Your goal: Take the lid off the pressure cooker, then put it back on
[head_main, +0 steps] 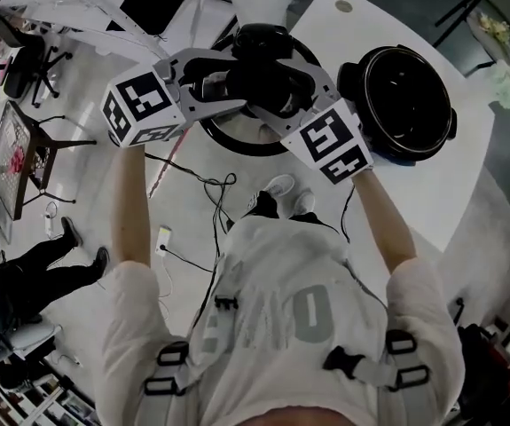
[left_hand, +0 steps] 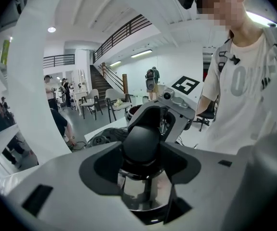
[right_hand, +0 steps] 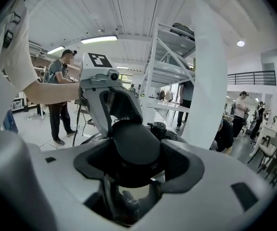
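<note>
The pressure cooker's lid point(head_main: 237, 138), round with a dark rim, hangs in the air over the floor to the left of the table. Its black handle point(head_main: 268, 85) is clamped from both sides. My left gripper point(head_main: 230, 85) is shut on the handle from the left, and my right gripper point(head_main: 294, 98) is shut on it from the right. In the left gripper view the handle's black knob point(left_hand: 140, 143) fills the gap between the jaws, with the right gripper facing it. The right gripper view shows the same handle point(right_hand: 134, 148). The open cooker pot point(head_main: 405, 100) stands on the white table point(head_main: 343, 38).
The table's curved edge runs just right of the held lid. Cables point(head_main: 210, 185) trail over the floor beneath. A person's legs point(head_main: 42, 269) stretch out at the lower left, near a dark chair point(head_main: 33, 149). Other people stand in the background hall.
</note>
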The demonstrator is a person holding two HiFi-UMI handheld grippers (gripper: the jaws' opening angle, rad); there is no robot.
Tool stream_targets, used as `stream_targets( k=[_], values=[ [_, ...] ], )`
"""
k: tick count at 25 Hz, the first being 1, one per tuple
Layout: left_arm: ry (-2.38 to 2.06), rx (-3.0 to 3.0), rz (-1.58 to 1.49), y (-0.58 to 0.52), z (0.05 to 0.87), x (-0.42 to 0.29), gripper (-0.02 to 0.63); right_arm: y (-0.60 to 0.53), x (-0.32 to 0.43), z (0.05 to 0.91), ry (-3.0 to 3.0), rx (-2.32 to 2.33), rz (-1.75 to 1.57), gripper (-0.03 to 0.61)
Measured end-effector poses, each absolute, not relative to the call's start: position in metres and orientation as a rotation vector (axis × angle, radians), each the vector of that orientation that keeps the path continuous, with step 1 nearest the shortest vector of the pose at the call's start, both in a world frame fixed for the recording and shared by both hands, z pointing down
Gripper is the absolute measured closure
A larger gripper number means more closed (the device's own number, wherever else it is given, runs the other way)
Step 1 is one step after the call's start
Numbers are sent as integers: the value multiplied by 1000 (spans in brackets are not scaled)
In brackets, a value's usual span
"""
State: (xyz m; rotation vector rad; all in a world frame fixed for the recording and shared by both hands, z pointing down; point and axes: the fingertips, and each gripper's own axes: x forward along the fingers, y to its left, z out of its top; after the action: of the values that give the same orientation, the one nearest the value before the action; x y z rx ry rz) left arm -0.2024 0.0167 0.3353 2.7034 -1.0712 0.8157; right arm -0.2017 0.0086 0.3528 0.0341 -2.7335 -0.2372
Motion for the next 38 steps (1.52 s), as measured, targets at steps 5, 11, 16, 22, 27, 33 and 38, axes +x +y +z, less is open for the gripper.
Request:
stream_targets(
  k=[5,11,16,22,27,33,38],
  values=[
    [-1033,2648,820,3,376,-210,368,-4,-209,392,-2688,57,-202,264],
    [-964,2602,833,-10,424,-216,367,-17,-215,439,-2665,65,-115,264],
    [-888,2575,816,-28,473,-216,367,-32,-215,490,-2614,95,-59,264],
    [-837,2550,795,-37,515,-216,365,-42,-214,530,-2571,95,-23,264],
    [-825,2548,794,-36,531,-215,364,-40,-214,547,-2552,93,-16,264],
    [-852,2569,783,-38,540,-211,364,-43,-210,557,-2543,114,-31,262],
    [-863,2581,759,-42,538,-209,362,-46,-208,556,-2565,117,-22,259]
  ],
)
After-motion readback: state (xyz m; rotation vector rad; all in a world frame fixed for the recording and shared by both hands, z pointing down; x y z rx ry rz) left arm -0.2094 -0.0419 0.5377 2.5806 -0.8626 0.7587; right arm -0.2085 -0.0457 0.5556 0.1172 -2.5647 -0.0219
